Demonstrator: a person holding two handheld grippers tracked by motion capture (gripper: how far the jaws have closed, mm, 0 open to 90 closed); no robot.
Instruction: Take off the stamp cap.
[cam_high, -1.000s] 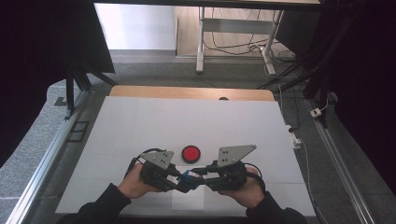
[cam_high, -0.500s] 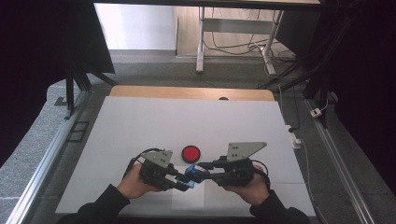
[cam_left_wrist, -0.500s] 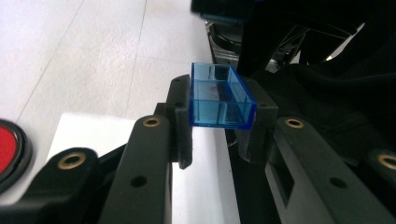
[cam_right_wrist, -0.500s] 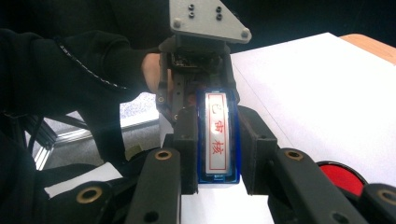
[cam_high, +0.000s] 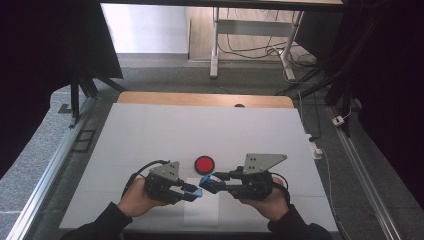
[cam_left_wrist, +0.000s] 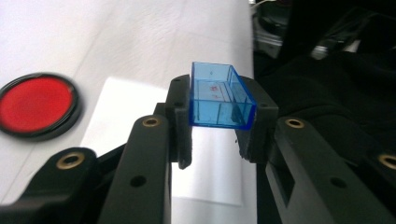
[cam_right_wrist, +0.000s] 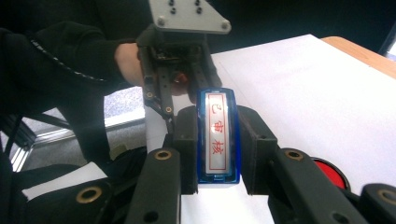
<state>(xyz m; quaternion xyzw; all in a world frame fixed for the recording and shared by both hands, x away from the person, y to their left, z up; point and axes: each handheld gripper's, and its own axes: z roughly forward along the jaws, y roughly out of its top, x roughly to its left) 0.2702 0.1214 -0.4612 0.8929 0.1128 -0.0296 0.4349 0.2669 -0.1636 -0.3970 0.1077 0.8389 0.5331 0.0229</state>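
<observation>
1. The left tongs (cam_left_wrist: 219, 123) pinch a small clear blue cap (cam_left_wrist: 220, 95), an open-sided plastic box seen hollow side up between the jaw pads in the left gripper view.
2. The right tongs (cam_right_wrist: 218, 140) pinch a blue stamp body (cam_right_wrist: 217, 135) by its long sides; its white face with red characters faces the camera of the right gripper view.
3. In the high view both pieces hang above the white desk (cam_high: 150, 130) at about 6 o'clock of the desk, the cap (cam_high: 195, 190) and the stamp body (cam_high: 207, 182) just beside each other, tip to tip.
4. A red round pad (cam_high: 204, 163) lies on the desk at 12 o'clock of the two pieces, near them.
5. Both pieces look like light, stiff, smooth plastic, likely slippery; the thin-walled cap could probably crack if squeezed hard, so flat side walls are the sensible place to hold.
6. The left hand (cam_high: 132, 199) and right hand (cam_high: 270, 200) come in low from 6 o'clock, forearms angled inward, tongs pointing at each other roughly level.
</observation>
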